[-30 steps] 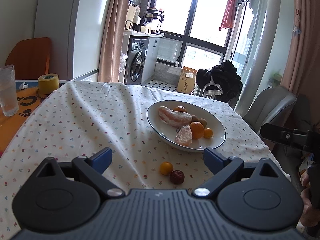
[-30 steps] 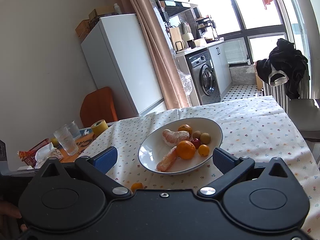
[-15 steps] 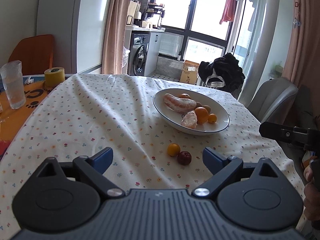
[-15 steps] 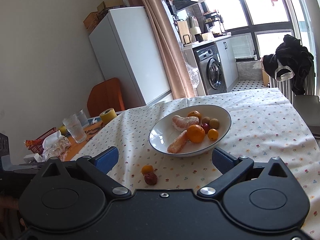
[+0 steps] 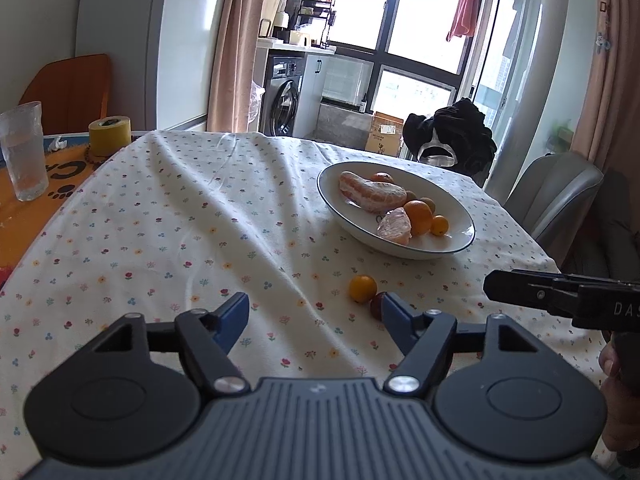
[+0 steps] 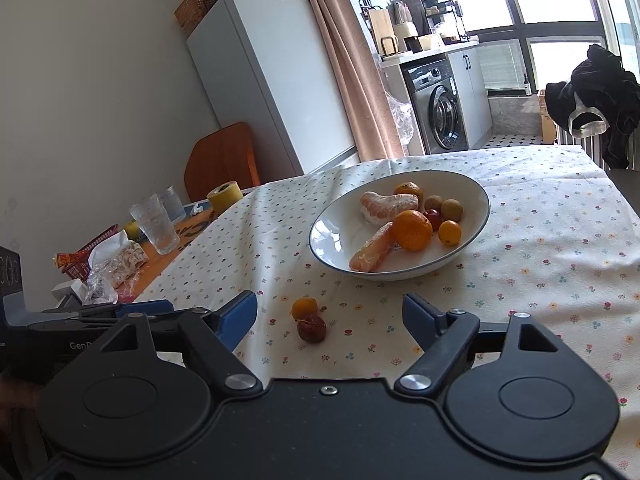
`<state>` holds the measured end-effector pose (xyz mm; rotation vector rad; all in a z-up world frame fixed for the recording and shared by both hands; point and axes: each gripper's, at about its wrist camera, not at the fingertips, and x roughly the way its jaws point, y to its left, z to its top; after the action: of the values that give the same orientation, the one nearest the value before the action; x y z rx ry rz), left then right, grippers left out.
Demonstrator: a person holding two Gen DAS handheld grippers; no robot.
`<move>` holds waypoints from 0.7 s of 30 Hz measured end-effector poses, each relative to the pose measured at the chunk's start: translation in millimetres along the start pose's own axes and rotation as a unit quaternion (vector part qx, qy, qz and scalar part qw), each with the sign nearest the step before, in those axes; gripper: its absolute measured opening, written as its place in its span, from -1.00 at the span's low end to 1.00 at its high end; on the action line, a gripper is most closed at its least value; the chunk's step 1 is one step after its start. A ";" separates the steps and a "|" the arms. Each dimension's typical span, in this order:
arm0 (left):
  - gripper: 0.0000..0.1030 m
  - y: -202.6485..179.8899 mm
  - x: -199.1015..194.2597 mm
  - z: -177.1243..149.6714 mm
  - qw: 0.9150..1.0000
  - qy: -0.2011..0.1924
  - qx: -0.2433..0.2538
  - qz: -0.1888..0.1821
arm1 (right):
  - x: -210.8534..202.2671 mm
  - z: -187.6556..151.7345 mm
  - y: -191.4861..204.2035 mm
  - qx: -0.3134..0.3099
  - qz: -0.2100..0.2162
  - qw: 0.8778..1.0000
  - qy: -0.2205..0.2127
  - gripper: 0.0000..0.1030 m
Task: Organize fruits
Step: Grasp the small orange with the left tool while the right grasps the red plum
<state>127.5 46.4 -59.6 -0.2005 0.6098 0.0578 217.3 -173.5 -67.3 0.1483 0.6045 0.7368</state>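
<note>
**Both grippers spread wide above a flowered tablecloth**

Your left gripper [image 5: 314,318] hangs low over the table with its blue-padded fingers [image 5: 232,316] spread wide and nothing between them. Your right gripper [image 6: 330,320] is just as wide and just as empty, with its own blue pads framing the loose fruit on the cloth.

Two pieces lie outside the bowl, touching or nearly touching: a small orange fruit [image 6: 304,307] and a dark red fruit [image 6: 311,328] on the near side of it. In your left view the red one [image 5: 377,305] sits partly behind the right-hand finger pad, with the orange one [image 5: 362,288] just beyond it. The white bowl [image 6: 332,236] stands a little farther back on the table, holding peeled citrus segments [image 6: 386,206], a large orange [image 6: 411,229], a small orange fruit, a red one and two brownish round ones.

The table is covered by a white tablecloth [image 5: 168,220] printed with tiny flowers, rumpled into long folds. At its left edge an orange mat [image 5: 16,196] carries a drinking glass [image 5: 22,150] and a yellow roll of tape [image 5: 109,135]. Behind stand a white fridge [image 6: 272,76], pink curtains, a washing machine [image 6: 440,110] and bright windows. A dark garment [image 6: 592,96] hangs over something past the table's far end, and a grey chair [image 5: 560,192] sits at the right side.
</note>
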 end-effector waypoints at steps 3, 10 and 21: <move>0.25 3.1 5.9 -1.0 1.000 0.006 -0.002 -0.001 | 11.7 -2.7 2.6 -0.004 0.008 1.000 0.019 0.29; 0.12 10.4 18.2 -2.4 1.000 0.018 -0.009 -0.001 | 33.6 -5.7 3.4 -0.006 0.020 0.999 0.049 0.14; 0.02 19.6 32.4 0.2 0.999 0.032 -0.017 -0.008 | 69.8 -6.3 10.0 -0.023 0.038 0.995 0.091 0.05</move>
<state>151.9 65.5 -81.4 -0.2412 0.6703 0.0468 248.3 -120.0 -101.6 0.0617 0.7576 0.8437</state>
